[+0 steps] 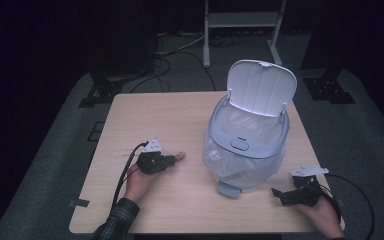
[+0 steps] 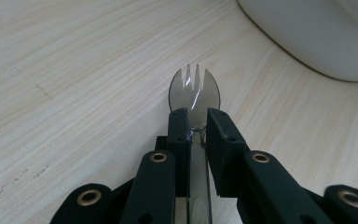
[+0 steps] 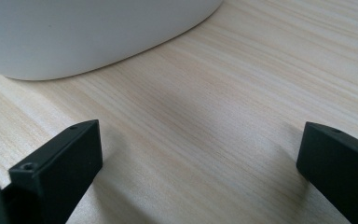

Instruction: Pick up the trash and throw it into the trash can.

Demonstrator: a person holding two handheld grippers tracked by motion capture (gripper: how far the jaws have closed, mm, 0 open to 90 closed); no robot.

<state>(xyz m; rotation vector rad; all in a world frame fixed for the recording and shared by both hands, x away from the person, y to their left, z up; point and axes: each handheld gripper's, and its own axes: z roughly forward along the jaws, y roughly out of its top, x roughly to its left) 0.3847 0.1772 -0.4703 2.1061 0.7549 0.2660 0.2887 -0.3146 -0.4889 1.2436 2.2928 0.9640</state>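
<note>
A clear smoky plastic spork (image 2: 195, 91) sticks out from between the jaws of my left gripper (image 2: 197, 122), which is shut on its neck just above the wooden table (image 2: 74, 70). From above, that left gripper (image 1: 172, 159) sits left of a white pedal bin (image 1: 247, 145) with its lid (image 1: 261, 86) up and a clear liner inside, and the spork (image 1: 180, 156) points toward the bin. My right gripper (image 1: 279, 194) rests near the table's front right, jaws wide apart with bare table between them (image 3: 200, 140). The bin's white wall (image 3: 84, 32) lies just ahead of it.
The bin's foot pedal (image 1: 228, 188) juts toward the front edge between the two hands. Cables trail from both grippers over the table edge. A white stand (image 1: 242, 22) and dark equipment bases stand on the grey floor behind the table.
</note>
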